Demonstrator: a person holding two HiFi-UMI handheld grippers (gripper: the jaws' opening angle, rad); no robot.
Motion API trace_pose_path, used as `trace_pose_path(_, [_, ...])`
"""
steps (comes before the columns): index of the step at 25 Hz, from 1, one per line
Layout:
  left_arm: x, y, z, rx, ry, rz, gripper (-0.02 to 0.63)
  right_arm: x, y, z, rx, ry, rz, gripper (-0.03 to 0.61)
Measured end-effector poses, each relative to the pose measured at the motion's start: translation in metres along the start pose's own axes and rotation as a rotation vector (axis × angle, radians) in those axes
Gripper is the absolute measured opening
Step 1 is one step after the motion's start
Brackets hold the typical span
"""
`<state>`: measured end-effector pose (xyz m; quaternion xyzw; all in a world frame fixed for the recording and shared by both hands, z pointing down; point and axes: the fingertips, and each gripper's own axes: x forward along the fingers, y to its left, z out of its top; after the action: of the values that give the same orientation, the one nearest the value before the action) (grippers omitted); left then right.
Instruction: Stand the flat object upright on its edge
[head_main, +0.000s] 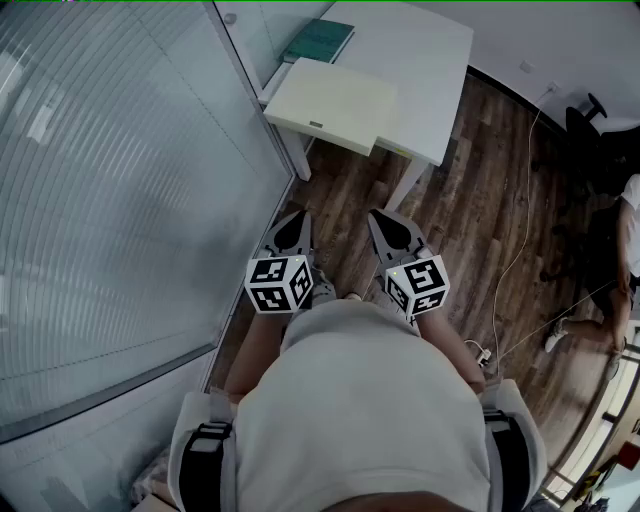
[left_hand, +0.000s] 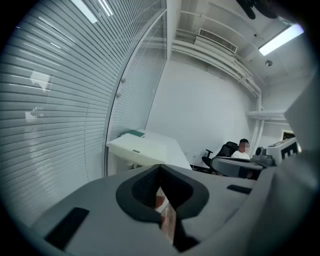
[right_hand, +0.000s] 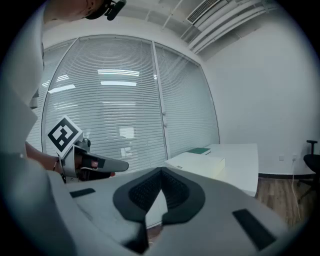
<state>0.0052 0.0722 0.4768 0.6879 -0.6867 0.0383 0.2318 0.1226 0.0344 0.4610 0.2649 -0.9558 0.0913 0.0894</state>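
A white table (head_main: 430, 60) stands ahead of me on the wooden floor. A cream flat box (head_main: 330, 103) lies flat on its near end, and a green book (head_main: 320, 40) lies flat beyond it by the glass wall. Both also show in the left gripper view, box (left_hand: 145, 150) and book (left_hand: 132, 133), and in the right gripper view, box (right_hand: 197, 162) and book (right_hand: 200, 150). My left gripper (head_main: 295, 222) and right gripper (head_main: 385, 220) hang side by side close to my body, well short of the table. Both are shut with nothing held.
A glass wall with blinds (head_main: 120, 180) runs along the left, right up to the table. A white cable (head_main: 520, 230) trails over the floor on the right, near an office chair (head_main: 590, 120) and another person's leg (head_main: 600, 310). A seated person (left_hand: 243, 150) is far back.
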Motion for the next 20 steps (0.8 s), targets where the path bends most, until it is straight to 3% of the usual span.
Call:
trace_pose_path(11, [-0.001, 0.001, -0.004, -0.017, 0.01, 0.012, 0.021, -0.005, -0.002, 0.001, -0.006, -0.004, 0.0, 0.018])
trace_pose_path(20, [-0.003, -0.002, -0.01, -0.024, 0.021, 0.003, 0.021, -0.008, 0.0, 0.001, 0.062, -0.031, 0.007, 0.02])
